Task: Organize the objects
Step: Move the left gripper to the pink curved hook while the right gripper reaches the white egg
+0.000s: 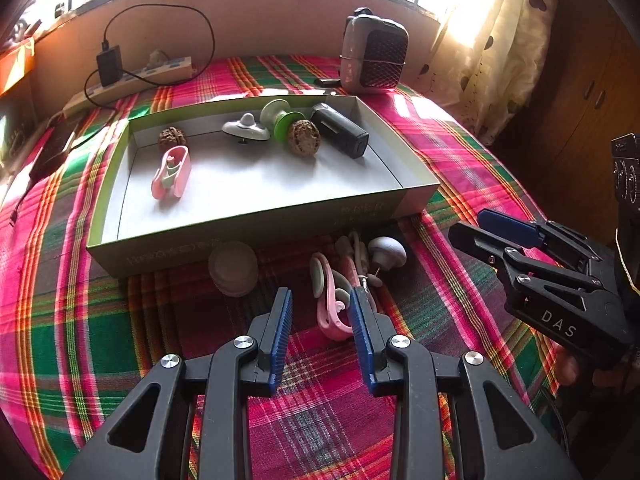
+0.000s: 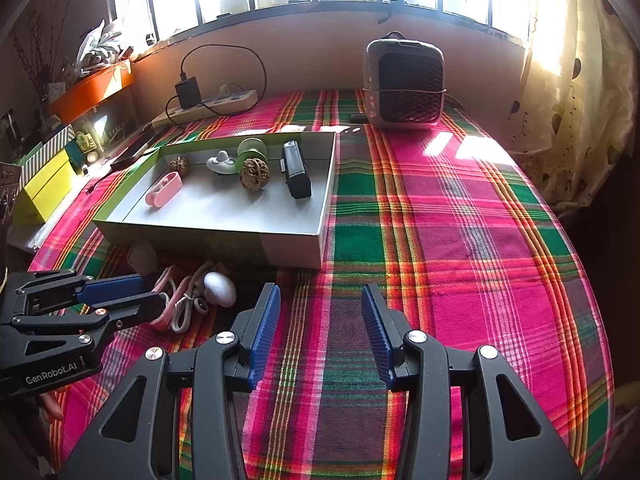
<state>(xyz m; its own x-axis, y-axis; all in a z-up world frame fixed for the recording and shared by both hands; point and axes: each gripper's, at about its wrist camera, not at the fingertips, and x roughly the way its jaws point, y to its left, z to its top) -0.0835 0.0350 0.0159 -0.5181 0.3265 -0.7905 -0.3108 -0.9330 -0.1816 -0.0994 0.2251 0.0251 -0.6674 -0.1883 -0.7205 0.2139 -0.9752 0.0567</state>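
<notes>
Left gripper point(image 1: 321, 303) jaws apart over pink hook point(image 1: 330, 312), right gripper point(image 2: 320, 300) jaws apart, empty; tangled cord point(image 1: 356, 264) likely drags white egg point(image 1: 387, 251) along

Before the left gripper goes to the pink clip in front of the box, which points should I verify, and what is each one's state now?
1. left gripper open, nothing between pads: ok.
2. pink clip in line ahead of it: ok.
3. Clip free of the cord bundle: cannot tell.
4. right gripper open, clear of the clip: ok.
5. Free floor in the box: ok.
</notes>
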